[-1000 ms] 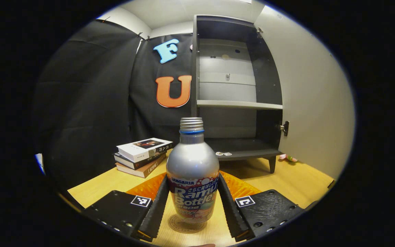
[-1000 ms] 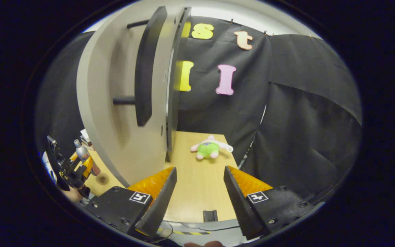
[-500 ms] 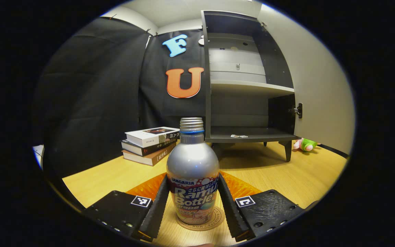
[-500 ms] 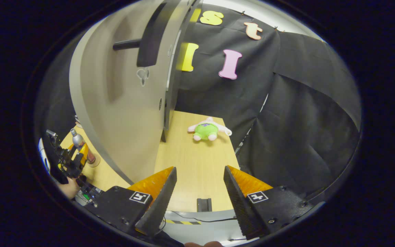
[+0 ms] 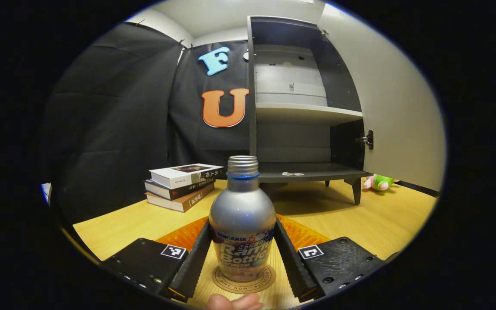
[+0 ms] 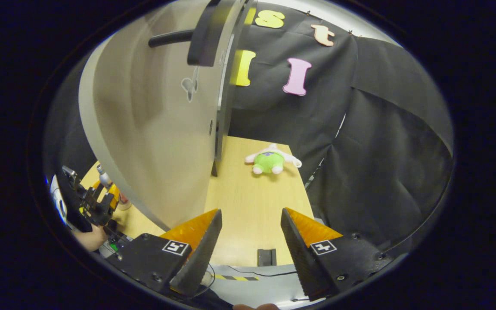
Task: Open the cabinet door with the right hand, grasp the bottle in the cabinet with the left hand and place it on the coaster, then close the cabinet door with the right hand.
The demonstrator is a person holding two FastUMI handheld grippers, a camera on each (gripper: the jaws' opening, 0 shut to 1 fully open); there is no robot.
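The silver bottle (image 5: pixel 241 206) with a blue neck ring stands upright on the round coaster (image 5: pixel 226 280) on the wooden table. My left gripper (image 5: pixel 241 223) is shut on it, one finger pressed on each side of its label. Behind it the dark cabinet (image 5: pixel 304 114) stands open, its pale door (image 5: pixel 394 107) swung out to the right. In the right gripper view my right gripper (image 6: pixel 250 215) is open and holds nothing, low beside the door's outer face (image 6: pixel 153 129), below the dark handle (image 6: pixel 205 34). The left gripper (image 6: pixel 101 200) with the bottle (image 6: pixel 103 178) shows at far left.
A stack of books (image 5: pixel 181 185) lies left of the cabinet. A green and pink plush toy (image 6: pixel 269 161) lies on the table beyond the door, close to the black cloth wall. The table's front edge runs just under my right gripper. A fingertip (image 5: pixel 230 301) shows under the left gripper.
The bottle came down in my left gripper's hold and now rests on the coaster. My right gripper sank a little beside the door, so the handle sits higher in its view.
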